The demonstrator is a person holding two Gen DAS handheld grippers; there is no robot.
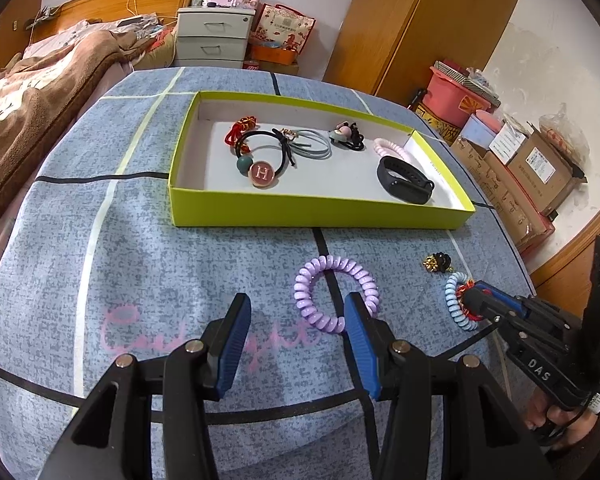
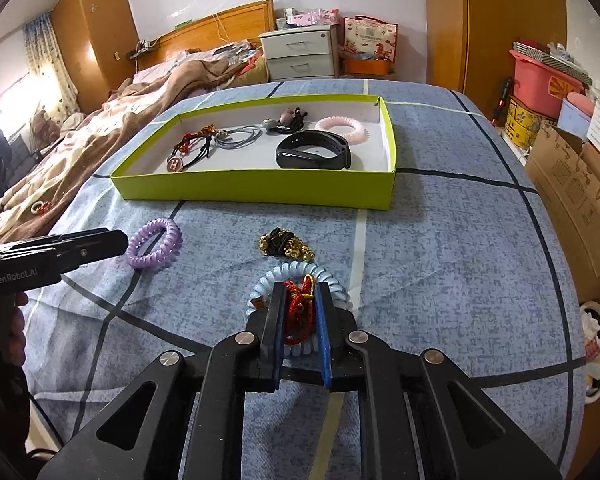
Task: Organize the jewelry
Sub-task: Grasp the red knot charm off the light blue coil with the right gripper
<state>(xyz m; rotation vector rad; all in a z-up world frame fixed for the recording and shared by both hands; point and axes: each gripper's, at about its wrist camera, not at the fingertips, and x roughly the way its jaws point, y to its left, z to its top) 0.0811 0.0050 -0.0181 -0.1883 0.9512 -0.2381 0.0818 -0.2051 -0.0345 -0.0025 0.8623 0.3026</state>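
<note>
A lime-green box (image 1: 308,210) (image 2: 260,190) on the blue cloth holds several hair ties, a pink coil tie (image 2: 342,128) and a black wristband (image 1: 405,179) (image 2: 312,155). My left gripper (image 1: 298,312) is open, low over the cloth, its right finger touching a purple coil tie (image 1: 334,294) (image 2: 154,248). My right gripper (image 2: 299,300) (image 1: 474,302) is shut on a red knotted cord (image 2: 300,300) that lies on a light-blue coil tie (image 2: 296,276) (image 1: 456,304). A black-and-gold hair piece (image 2: 286,246) (image 1: 438,263) lies just beyond it.
The table cloth (image 1: 140,264) has dark and pale stripes. A bed with a brown blanket (image 1: 32,92) is at the left. A white drawer unit (image 1: 212,36) stands behind, with cardboard boxes (image 2: 576,200) and a pink bin (image 1: 456,96) at the right.
</note>
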